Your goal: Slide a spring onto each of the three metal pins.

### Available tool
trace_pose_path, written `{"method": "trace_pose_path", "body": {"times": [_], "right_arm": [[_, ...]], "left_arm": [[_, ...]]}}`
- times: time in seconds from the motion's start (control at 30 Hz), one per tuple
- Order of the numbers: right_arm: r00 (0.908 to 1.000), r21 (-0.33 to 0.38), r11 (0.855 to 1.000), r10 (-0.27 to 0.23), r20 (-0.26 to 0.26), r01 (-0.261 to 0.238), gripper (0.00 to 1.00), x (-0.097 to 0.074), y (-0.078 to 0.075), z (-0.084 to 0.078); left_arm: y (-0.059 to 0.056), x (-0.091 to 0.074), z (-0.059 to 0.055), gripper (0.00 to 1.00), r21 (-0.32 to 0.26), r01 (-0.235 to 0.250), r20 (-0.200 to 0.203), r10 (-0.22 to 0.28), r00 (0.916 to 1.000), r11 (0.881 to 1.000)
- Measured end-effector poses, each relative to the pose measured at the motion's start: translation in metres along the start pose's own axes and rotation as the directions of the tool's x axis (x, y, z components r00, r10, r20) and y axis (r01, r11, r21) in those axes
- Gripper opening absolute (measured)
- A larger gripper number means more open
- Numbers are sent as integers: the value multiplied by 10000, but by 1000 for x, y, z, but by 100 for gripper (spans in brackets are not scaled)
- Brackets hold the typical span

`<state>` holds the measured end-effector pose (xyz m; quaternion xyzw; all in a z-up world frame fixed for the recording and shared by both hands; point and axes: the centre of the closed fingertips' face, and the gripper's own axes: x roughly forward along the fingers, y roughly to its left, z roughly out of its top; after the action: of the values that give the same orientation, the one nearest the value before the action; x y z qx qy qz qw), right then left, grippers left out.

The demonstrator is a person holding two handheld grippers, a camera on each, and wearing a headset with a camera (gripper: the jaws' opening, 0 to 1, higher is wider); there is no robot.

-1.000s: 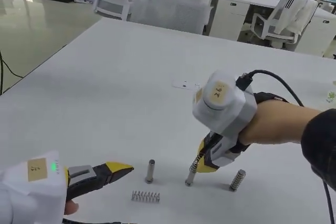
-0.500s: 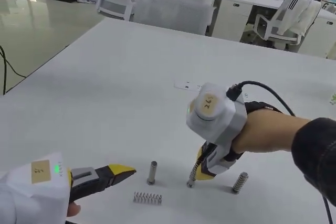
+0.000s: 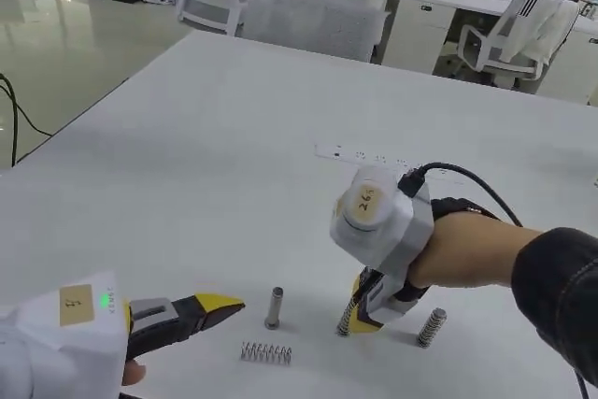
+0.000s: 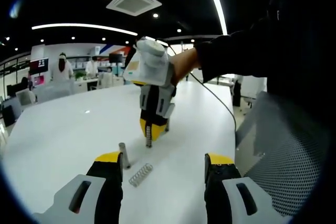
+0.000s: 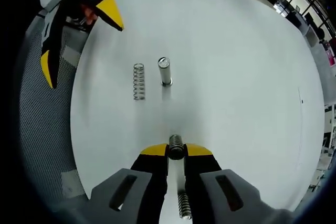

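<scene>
Nearest to you, close to the near edge of the worktop (image 3: 234, 156), your left gripper (image 4: 164, 160) hovers with its fingers spread and nothing between them, the same as one second ago. Just past it the loose spring (image 3: 266, 353) lies flat, and the bare pin (image 3: 274, 307) stands upright right behind it; neither has moved, only your head has shifted. A little farther in, your right gripper (image 3: 363, 313) has come lower. Its fingers pinch the second spring (image 3: 348, 315), which now covers almost all of the middle pin (image 3: 342, 329), where before the lower part of that pin was still bare. I judge this spring is nearly seated and can soon be released. Beside it, to the right, the finished pin (image 3: 430, 327) already carries its spring, so one pair remains.
</scene>
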<state>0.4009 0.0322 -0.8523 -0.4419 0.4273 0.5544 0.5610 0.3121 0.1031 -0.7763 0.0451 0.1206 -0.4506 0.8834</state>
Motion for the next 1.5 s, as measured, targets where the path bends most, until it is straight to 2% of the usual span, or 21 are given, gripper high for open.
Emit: {"method": "trace_pose_path", "body": {"times": [0.3,0.5,0.77,1.1,1.27,1.5], "right_arm": [[9999,58,9999,140,-75,-140,9,1,2,-2],[10000,103,9999,90,13,-90,14,-1,2,-3],[10000,343,9994,-43,74,40,14,-5,1,-10],[10000,572,9984,36,19,-37,14,-8,16,-19],[9991,517,9984,206,357,-224,13,-10,31,-11],[9980,418,9985,325,545,-348,13,-9,46,-3]], "left_arm": [[1,0,0,58,14,-18,2,18,10000,10000],[0,1,0,58,49,-1,-11,1,10000,10000],[0,0,1,58,86,-5,30,5,10000,10000],[-1,0,1,58,132,30,18,-30,10000,9999],[-1,0,1,58,178,56,-29,-55,10000,9998],[-1,0,1,58,186,36,-53,-35,10000,9998]]}}
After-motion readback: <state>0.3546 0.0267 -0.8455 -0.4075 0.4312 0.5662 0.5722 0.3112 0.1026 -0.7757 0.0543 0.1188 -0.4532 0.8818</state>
